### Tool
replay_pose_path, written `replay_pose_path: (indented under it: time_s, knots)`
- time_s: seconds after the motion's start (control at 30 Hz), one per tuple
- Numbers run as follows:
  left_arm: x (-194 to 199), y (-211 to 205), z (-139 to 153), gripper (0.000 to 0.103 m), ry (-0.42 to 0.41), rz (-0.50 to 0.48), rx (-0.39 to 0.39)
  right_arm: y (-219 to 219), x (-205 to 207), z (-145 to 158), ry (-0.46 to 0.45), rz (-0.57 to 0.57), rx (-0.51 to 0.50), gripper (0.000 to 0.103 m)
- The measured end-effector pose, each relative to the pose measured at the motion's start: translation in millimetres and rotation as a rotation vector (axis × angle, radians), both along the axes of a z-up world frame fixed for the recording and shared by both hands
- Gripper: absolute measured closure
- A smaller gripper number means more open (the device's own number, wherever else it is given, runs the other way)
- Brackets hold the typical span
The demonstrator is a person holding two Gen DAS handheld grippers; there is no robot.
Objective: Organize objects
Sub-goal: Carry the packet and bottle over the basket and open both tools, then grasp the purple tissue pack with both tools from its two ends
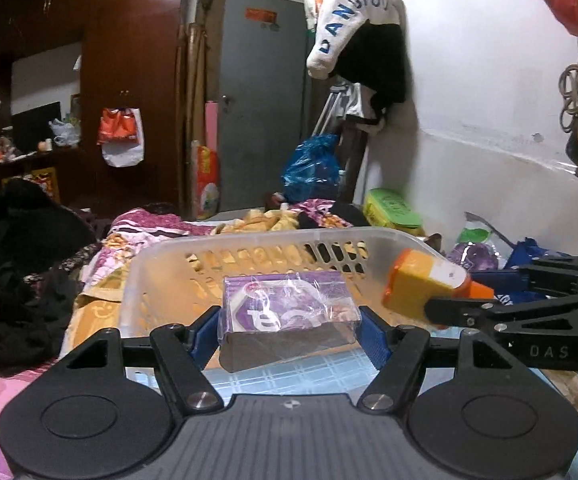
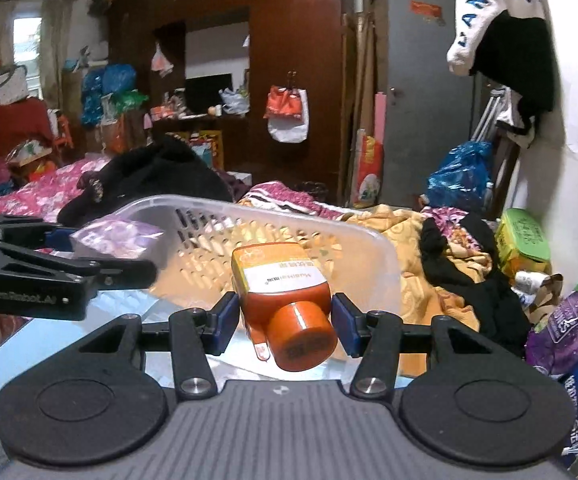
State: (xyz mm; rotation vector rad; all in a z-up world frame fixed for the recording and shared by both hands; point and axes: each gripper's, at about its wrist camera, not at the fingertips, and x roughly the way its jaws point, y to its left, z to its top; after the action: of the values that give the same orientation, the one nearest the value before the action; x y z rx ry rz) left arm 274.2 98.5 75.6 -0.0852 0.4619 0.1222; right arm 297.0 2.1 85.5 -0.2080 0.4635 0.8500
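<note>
Left tongs grip purple box; right tongs — orange bottle.

**Rig appearance: both handheld units**

Left gripper: matte black linkage arms, blue ribbed pads, silver screw heads at the pivots. Grey ribbed housing behind, small round logo at centre, a black disc with a raised inner circle on each side.

Right gripper: same build, with black arms, blue pads, silver pivot screws, grey ribbed body, twin black discs.

Markings: white "GenRobot.AI" lettering on the left unit's black side, seen from the right wrist view; "DAS" on the right unit's side, seen from the left wrist view.

Bare skin shows at the frame edges, blurred.
</note>
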Motion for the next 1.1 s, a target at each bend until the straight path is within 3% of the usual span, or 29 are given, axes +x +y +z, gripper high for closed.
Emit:
replay_pose_path:
  time_s: [0.03,0.1,0.17,0.33,0.47,0.6,0.7,0.8,1.1]
  knots:
    - [-1,1,-2,0.028,-0.007,0.000,0.000,-2,-2,1,-0.003,-0.007,0.012,0.025]
    - [-6,2,-6,0.006,-0.018,0.002,-0.001,-11,-11,7,-0.046,-0.038,0.062,0.000]
    - [-14,2,-7,0.000,-0.042,-0.010,-0.008,-22,-21,14,-0.068,-0.029,0.097,0.000]
    - [-65,-7,-2,0.000,-0.146,-0.052,0.027,-72,-60,8,-0.093,-0.005,0.149,0.000]
    - [-129,-20,-17,0.000,-0.231,-0.110,0.017,-129,-85,-31,0.008,0.030,0.276,0.000]
    - [-175,-35,-43,0.000,-0.257,-0.173,-0.019,-158,-104,-75,0.069,-0.003,0.309,0.000]
    - [-179,-46,-57,0.000,-0.228,-0.226,-0.022,-168,-105,-96,0.123,-0.031,0.336,0.000]
    - [-167,-55,-66,0.002,-0.190,-0.259,0.001,-161,-98,-97,0.187,-0.025,0.327,0.000]
    - [-141,-66,-80,0.012,-0.136,-0.310,-0.004,-152,-104,-94,0.088,0.007,0.342,0.000]
